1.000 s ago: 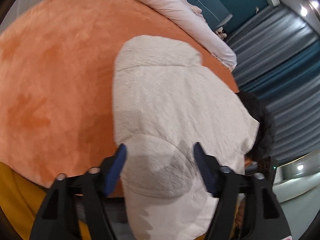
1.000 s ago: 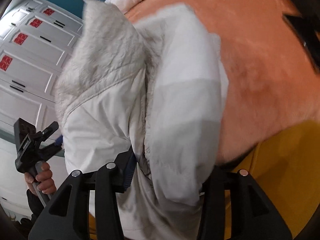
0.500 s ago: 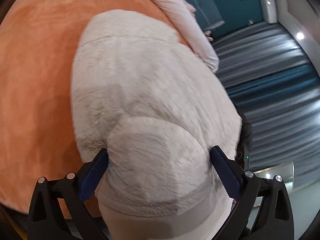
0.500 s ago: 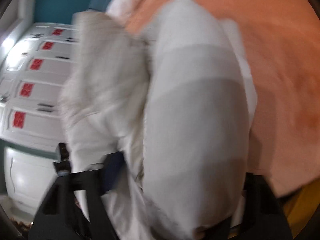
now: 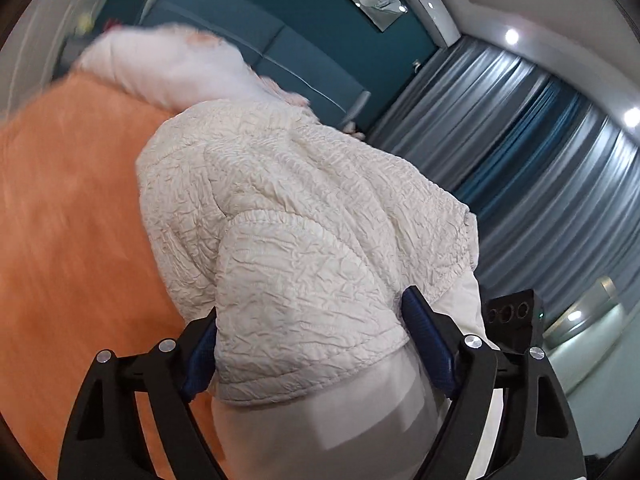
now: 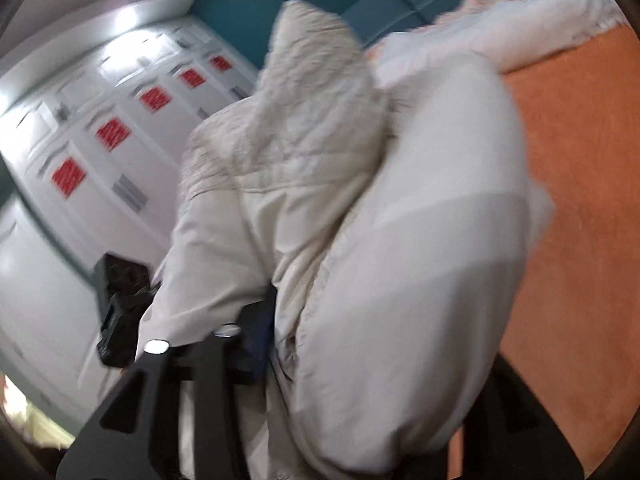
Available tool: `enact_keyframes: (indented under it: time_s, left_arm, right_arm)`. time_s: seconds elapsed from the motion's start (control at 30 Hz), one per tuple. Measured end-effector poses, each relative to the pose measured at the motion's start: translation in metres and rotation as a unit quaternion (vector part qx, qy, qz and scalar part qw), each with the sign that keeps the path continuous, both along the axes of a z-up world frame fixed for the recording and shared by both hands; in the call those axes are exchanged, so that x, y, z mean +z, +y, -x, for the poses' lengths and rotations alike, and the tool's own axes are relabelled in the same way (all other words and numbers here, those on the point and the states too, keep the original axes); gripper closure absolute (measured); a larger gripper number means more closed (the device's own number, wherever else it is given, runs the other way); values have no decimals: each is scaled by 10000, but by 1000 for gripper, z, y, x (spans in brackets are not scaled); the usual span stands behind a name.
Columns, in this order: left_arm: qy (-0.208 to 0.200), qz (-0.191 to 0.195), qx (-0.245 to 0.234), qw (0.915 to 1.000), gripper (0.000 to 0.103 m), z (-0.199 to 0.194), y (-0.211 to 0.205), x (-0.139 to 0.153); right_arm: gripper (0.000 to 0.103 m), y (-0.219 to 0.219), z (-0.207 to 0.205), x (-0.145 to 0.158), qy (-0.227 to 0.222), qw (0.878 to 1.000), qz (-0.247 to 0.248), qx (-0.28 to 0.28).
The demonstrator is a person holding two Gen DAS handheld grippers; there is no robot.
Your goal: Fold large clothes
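A bulky cream-white quilted jacket [image 5: 296, 208] hangs lifted over the orange bed cover [image 5: 68, 208]. My left gripper [image 5: 308, 336] has a thick fold of the jacket between its blue-padded fingers [image 5: 426, 340], jaws wide apart around it. In the right wrist view the jacket [image 6: 400, 280] fills the middle, its smooth lining facing the camera. My right gripper [image 6: 360, 344] holds a bunched edge; only its left finger [image 6: 256, 340] shows, the other is hidden by cloth. The left gripper's body [image 6: 120, 308] shows beyond the jacket.
A white duvet [image 5: 176, 68] lies along the bed's far edge below a teal headboard [image 5: 256, 36]. Grey-blue curtains [image 5: 540, 152] hang on the right. White wardrobe doors with red stickers [image 6: 108, 136] stand on the left in the right wrist view.
Both grippers have lifted the jacket up off the bed and tilted upward. The room's walls and curtains now fill more of both views. The right view is motion-blurred.
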State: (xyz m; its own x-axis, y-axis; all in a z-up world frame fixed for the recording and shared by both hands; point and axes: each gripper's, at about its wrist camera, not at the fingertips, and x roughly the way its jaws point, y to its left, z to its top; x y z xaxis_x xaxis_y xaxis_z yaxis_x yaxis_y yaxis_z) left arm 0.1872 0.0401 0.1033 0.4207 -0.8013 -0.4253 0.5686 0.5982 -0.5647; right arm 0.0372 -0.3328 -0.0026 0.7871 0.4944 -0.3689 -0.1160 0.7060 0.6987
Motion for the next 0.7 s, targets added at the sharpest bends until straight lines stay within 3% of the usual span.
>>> enact_keyframes:
  time_s: [0.03, 0.1, 0.17, 0.23, 0.3, 0.33, 0.4, 0.5, 0.57, 0.63, 0.7]
  left_arm:
    - [-56, -240, 98, 9996, 21, -14, -2, -1]
    - [32, -924, 386, 9950, 21, -43, -2, -22]
    - [270, -1572, 835, 9837, 23, -61, 11, -54]
    - [644, -1550, 1025, 9805, 24, -58, 34, -77]
    - [736, -1266, 1108, 9830, 24, -43, 49, -79]
    - [695, -1255, 1109, 9834, 24, -36, 48, -75]
    - [292, -1543, 1043, 9821, 24, -13, 31, -57]
    - [-184, -1654, 790, 9829, 24, 8, -2, -32]
    - [-214, -1426, 575, 9879, 24, 23, -25, -30]
    - [-187, -1426, 496, 9884, 24, 22, -44, -37]
    - [-200, -1770, 597, 9822, 24, 15, -60, -51]
  right_arm:
    - [44, -6, -11, -13, 152, 9999, -27, -70]
    - [44, -21, -33, -57, 808, 9963, -2, -300]
    - [45, -40, -26, -100, 1517, 9860, -110, -678]
    - [48, -53, 3, -114, 1498, 9837, -137, -985]
    - [55, -57, 30, -101, 1301, 9842, 230, -1177]
    - [66, -52, 35, -89, 1213, 9845, 490, -1166]
    - [74, -34, 24, -54, 973, 9834, 1205, -941]
    - [78, 16, -22, 13, 298, 9766, 2085, -435]
    - [79, 45, -56, 39, 24, 9693, 2448, -208]
    - [79, 63, -89, 49, -74, 9587, 2837, -177]
    - [79, 67, -122, 52, 39, 9502, 3110, -217]
